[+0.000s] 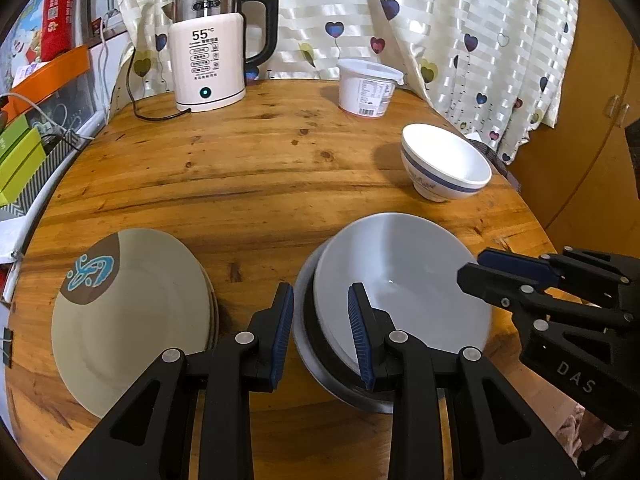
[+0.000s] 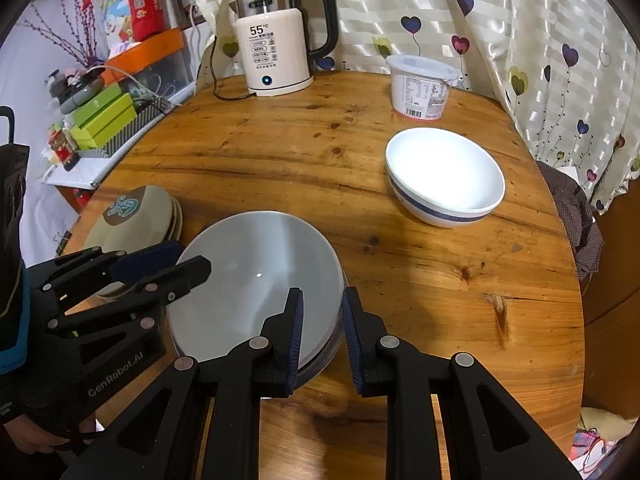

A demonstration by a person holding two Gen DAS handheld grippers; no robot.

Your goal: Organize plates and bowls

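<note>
Worktop: a round wooden worktop (image 2: pixel 280 168) stands against a pale striped curtain (image 2: pixel 460 8) printed with hearts; cluttered shelves with boxes lie off its left edge.
Far edge: a white electric kettle (image 2: pixel 276 44) with a black handle reads 55 on its front; to its right stands a white plastic tub (image 2: pixel 420 88) with a printed label and lid.
Striped bowl: a white bowl with a blue band (image 2: pixel 444 176) sits upright on the right half of the worktop, well apart from the other dishes.
Grey bowl: a wide grey bowl (image 2: pixel 260 280) rests in the near middle, seated in a second dish whose rim shows under it, seemingly slightly off-centre.
Beige plates: a small stack of beige plates (image 1: pixel 132 320) with a brown patch and blue motif lies near the left edge, just beside the grey bowl and not touching it.
Left claw: the left claw (image 1: pixel 320 332) is released, its fingers straddling the left rim of the grey bowl, one pad inside and one outside; whether either pad touches the rim cannot be told.
Right claw: the right claw (image 2: pixel 322 340) is released as well, its fingers set astride the bowl's right rim, a clear gap between the blue pads.
</note>
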